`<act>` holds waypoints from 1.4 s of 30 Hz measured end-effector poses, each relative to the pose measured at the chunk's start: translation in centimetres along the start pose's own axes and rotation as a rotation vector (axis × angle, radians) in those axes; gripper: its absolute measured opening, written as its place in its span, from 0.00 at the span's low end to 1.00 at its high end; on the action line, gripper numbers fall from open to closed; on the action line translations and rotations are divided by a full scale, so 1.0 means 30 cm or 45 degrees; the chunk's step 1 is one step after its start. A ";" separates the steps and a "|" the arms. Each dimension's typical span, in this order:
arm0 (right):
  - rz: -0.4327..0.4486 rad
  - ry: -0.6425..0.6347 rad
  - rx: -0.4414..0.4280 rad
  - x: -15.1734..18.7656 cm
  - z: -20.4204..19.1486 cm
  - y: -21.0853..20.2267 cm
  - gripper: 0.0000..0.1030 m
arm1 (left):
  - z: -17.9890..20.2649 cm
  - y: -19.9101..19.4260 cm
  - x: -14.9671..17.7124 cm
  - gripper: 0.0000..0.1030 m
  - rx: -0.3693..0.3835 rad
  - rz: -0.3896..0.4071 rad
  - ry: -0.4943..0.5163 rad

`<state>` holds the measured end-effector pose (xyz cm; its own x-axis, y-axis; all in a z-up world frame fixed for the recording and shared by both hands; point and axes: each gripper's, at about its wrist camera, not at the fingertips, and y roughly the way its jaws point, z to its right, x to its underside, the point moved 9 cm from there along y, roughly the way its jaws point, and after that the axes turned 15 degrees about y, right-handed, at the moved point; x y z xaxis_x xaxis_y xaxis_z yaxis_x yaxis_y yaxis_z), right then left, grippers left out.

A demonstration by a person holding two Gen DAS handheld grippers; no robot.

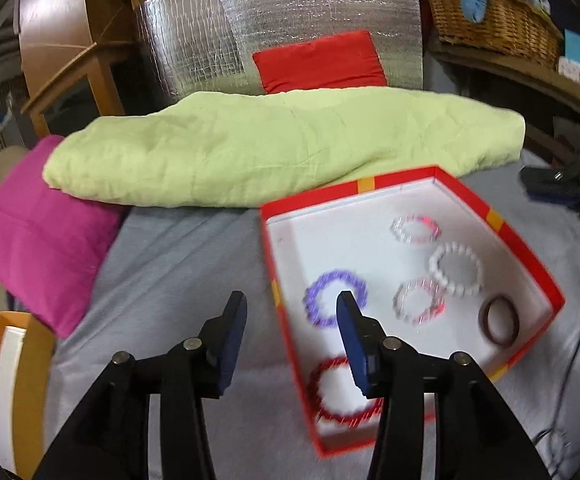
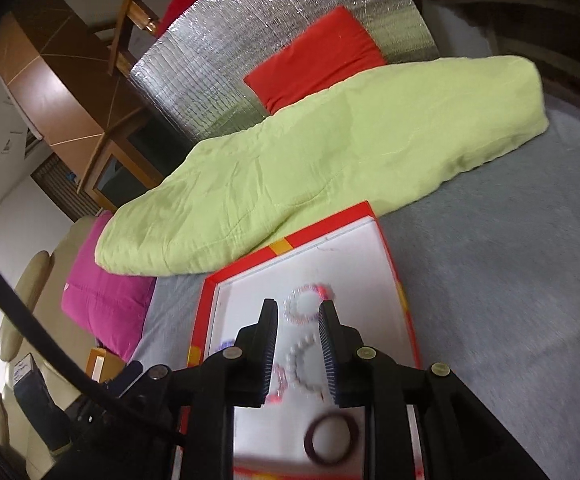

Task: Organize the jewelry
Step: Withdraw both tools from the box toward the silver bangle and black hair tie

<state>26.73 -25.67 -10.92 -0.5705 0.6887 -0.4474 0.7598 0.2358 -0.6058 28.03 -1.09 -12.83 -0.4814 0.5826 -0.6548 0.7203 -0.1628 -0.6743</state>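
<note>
A shallow red box (image 1: 524,248) with a white floor lies on the grey bedcover. Inside it lie a purple bracelet (image 1: 316,300), a red bracelet (image 1: 320,386), a white bead bracelet (image 1: 436,258), two clear-pink bracelets (image 1: 400,228) (image 1: 400,300) and a dark brown bangle (image 1: 486,316). My left gripper (image 1: 293,302) hovers open over the box's left wall, nothing between its fingers. My right gripper (image 2: 298,308) hangs above the box (image 2: 330,224) with a narrow gap and nothing in it. Below it show the white bead bracelet (image 2: 298,356), a clear-pink bracelet (image 2: 310,289) and the brown bangle (image 2: 314,452).
A folded pale green quilt (image 1: 273,144) lies just behind the box. A magenta pillow (image 1: 45,236) sits at the left, a red cushion (image 1: 318,62) against a silver foil panel (image 1: 193,36) behind. An orange-and-white box (image 1: 9,380) is at the left edge, a wicker basket (image 1: 498,20) at the upper right.
</note>
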 end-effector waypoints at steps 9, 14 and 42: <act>0.097 0.041 -0.131 0.079 0.034 -0.251 0.24 | 0.030 -0.128 0.155 0.47 0.058 -0.033 -0.109; 0.166 0.070 -0.188 0.065 0.038 -0.312 0.24 | 0.196 -0.249 0.228 0.48 0.248 0.026 -0.061; 0.781 0.070 -0.339 -0.338 -0.016 -0.597 0.24 | 0.264 -0.202 0.274 0.49 0.242 -0.041 0.066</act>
<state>19.06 -36.56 4.78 0.0010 0.7843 -0.6204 0.9964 -0.0537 -0.0662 15.75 -1.62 -16.84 -0.4729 0.6292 -0.6168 0.5951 -0.2882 -0.7502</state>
